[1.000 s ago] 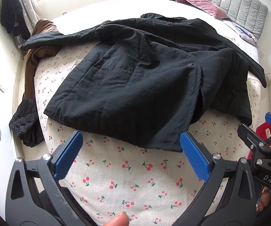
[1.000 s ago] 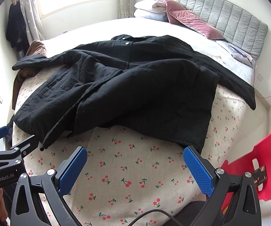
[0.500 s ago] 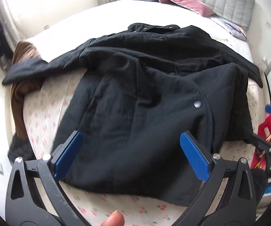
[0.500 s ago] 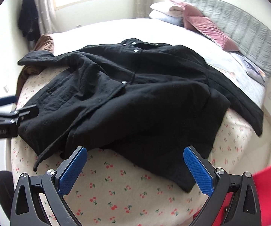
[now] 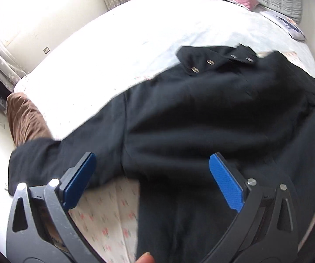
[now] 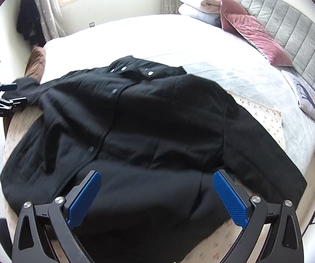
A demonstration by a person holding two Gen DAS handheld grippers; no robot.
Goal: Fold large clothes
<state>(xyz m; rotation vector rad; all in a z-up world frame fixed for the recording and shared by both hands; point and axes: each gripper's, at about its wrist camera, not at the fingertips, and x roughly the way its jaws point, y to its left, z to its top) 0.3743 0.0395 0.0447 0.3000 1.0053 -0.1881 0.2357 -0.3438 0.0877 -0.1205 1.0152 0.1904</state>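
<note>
A large black quilted jacket (image 6: 148, 135) with metal snaps lies spread front-up on the bed, collar toward the far side, sleeves out to both sides. It also fills the left wrist view (image 5: 212, 120). My left gripper (image 5: 150, 182) is open and empty, hovering over the jacket's left sleeve and armpit area. It also shows at the left edge of the right wrist view (image 6: 6, 103). My right gripper (image 6: 157, 197) is open and empty, just above the jacket's lower right hem.
The bed has a cherry-print sheet (image 6: 264, 116) and a white cover (image 6: 157, 35). Pillows and a pink cushion (image 6: 251, 30) lie by the grey headboard (image 6: 299, 28). A brown garment (image 5: 23, 118) hangs off the left bed edge. Dark clothes (image 6: 28, 19) hang by the curtain.
Both grippers have moved forward and down over the jacket, from the bed's near edge. The left one has swung toward the left sleeve. Both stayed open.
</note>
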